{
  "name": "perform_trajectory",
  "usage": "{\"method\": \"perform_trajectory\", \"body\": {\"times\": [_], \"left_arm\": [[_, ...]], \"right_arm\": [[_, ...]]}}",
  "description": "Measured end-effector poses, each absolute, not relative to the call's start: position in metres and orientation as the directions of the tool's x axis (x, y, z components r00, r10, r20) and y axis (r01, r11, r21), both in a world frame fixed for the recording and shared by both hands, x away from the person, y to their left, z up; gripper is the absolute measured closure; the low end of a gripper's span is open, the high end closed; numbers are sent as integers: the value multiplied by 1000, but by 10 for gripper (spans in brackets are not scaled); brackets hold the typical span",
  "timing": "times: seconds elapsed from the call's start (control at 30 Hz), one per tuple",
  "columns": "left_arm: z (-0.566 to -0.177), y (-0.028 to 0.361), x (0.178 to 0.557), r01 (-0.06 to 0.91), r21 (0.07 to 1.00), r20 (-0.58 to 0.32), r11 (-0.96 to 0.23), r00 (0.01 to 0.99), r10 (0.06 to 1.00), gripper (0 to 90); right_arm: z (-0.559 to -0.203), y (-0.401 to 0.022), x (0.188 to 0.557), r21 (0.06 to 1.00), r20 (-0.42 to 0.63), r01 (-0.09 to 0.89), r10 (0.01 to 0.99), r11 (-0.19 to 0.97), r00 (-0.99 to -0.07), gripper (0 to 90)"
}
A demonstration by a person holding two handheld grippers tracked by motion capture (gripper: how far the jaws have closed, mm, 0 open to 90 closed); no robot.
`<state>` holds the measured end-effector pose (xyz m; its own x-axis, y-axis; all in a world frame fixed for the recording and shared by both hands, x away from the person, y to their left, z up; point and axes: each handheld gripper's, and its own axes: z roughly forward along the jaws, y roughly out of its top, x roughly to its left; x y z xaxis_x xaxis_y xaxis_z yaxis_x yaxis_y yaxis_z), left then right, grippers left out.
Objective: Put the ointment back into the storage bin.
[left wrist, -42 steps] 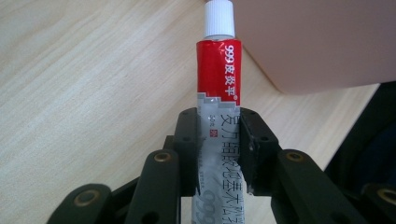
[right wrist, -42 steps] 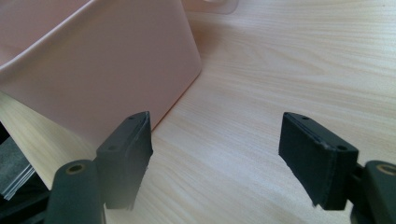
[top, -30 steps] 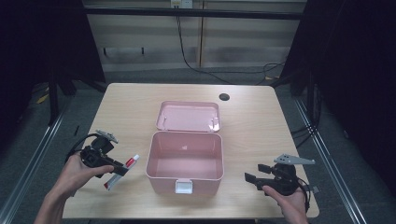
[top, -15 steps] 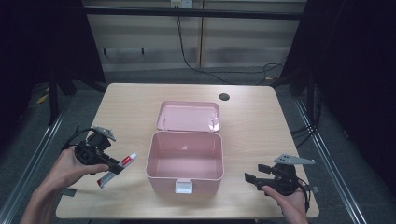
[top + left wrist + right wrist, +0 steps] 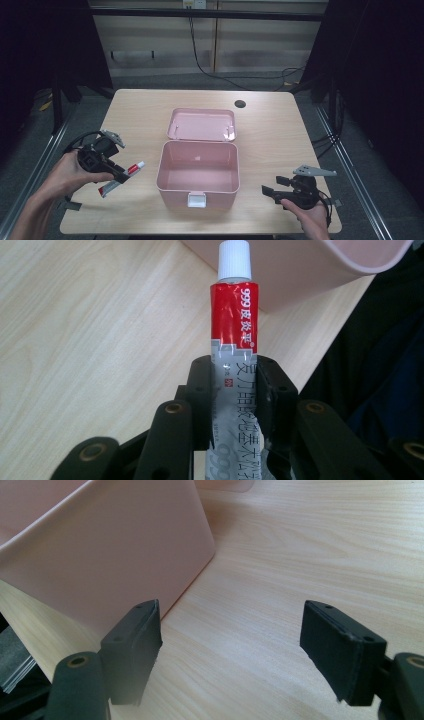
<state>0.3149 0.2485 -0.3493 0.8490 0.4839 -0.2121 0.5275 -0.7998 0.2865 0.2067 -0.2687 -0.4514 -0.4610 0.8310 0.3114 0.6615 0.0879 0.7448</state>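
A: What have you got in your left gripper [image 5: 121, 174]?

B: A red-and-silver ointment tube [image 5: 234, 355] with a white cap. My jaws are clamped on its silver lower half, one pad pressed against each side. In the left gripper view the cap points up toward the rim of the pink box, and the crimped tail runs down between my jaws.

A: Where is it over the table?

B: In the high view it hangs just left of the open pink storage box [image 5: 198, 172], near the box's left wall, tilted with the cap end toward the box and the tail toward the table's front edge. It is clear of the wooden table [image 5: 280, 135]; I can't tell from the pictures how high.

A: And your right gripper [image 5: 274, 192]?

B: Spread wide with nothing between the jaws. The right gripper view shows bare wood grain in the gap, with the box's right wall just ahead of my left-hand pad. I hold it low near the table's front right corner, close beside the box and pointing at it.

A: The box itself?

B: It stands mid-table, inside bare, white latch at the front. Its pink lid [image 5: 201, 124] lies flat just behind it, with a dark round hole [image 5: 240, 104] farther back on the tabletop.
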Motion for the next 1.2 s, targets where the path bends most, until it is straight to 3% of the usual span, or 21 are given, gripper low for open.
{"method": "perform_trajectory", "body": {"times": [0.63, 1.2], "left_arm": [[-312, 209, 314, 419, 301, -204, -857, 906, 371, 708], [-299, 168, 319, 379, 305, -188, -874, 923, 335, 709]], "right_arm": [[-451, -269, 207, 745, 316, 662, 829, 84, -461, 243], [-451, -269, 206, 745, 318, 662, 829, 83, -461, 241]]}}
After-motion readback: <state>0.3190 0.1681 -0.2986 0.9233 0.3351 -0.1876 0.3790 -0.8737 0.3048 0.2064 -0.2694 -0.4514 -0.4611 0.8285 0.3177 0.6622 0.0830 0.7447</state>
